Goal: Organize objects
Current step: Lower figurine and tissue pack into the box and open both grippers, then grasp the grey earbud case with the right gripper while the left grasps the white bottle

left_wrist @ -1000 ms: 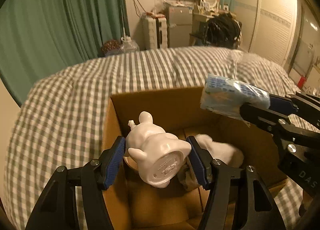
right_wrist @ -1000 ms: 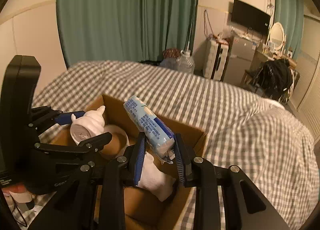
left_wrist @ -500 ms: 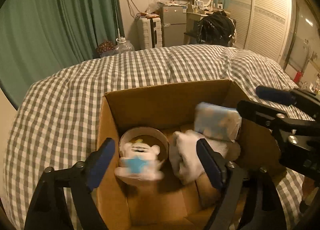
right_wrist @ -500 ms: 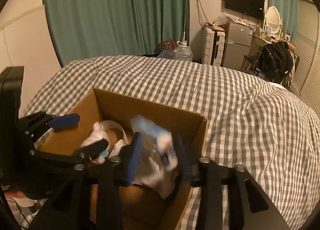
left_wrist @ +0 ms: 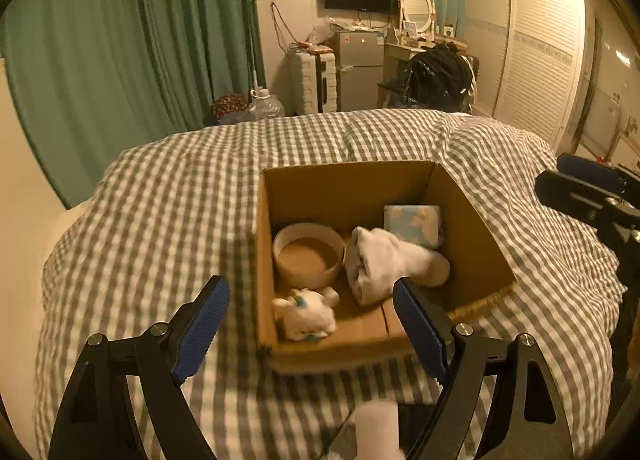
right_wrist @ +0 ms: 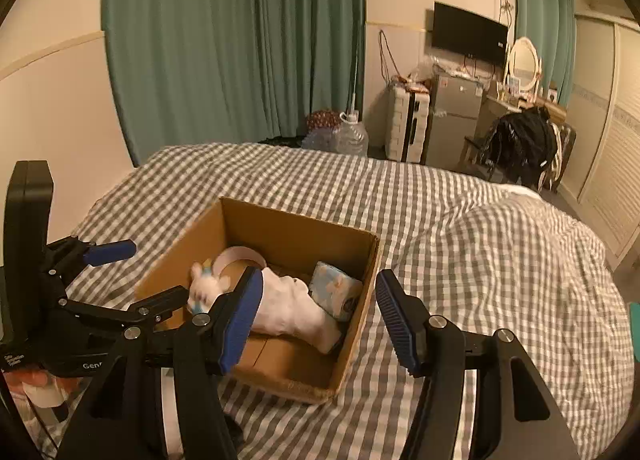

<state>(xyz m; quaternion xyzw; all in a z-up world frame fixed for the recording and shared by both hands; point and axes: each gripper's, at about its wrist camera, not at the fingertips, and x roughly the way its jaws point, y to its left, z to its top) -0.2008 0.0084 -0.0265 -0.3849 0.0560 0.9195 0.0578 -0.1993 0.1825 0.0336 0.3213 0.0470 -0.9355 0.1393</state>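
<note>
An open cardboard box (left_wrist: 344, 180) (right_wrist: 280, 228) sits on a grey checked bed. Inside lie a white toy figure (left_wrist: 305, 313) (right_wrist: 206, 286) at the near left, a round tape roll (left_wrist: 308, 258) (right_wrist: 240, 254), a white cloth (left_wrist: 384, 264) (right_wrist: 292, 308) and a light blue tissue pack (left_wrist: 414, 222) (right_wrist: 336, 290). My left gripper (left_wrist: 312, 330) is open and empty, held back above the box's near edge. My right gripper (right_wrist: 318, 318) is open and empty over the box's right wall. Each gripper shows in the other's view, the right one (left_wrist: 588, 188) and the left one (right_wrist: 116, 280).
The checked bedspread (left_wrist: 160, 220) (right_wrist: 480, 244) stretches around the box. Green curtains (right_wrist: 232, 44), a suitcase (right_wrist: 408, 122), a small fridge (right_wrist: 454, 116), a water jug (right_wrist: 352, 136) and a chair with a black bag (right_wrist: 520, 144) stand beyond the bed.
Both grippers opened and pulled back from the box. The white toy dropped into the near left of the box, and the tissue pack dropped into its far right.
</note>
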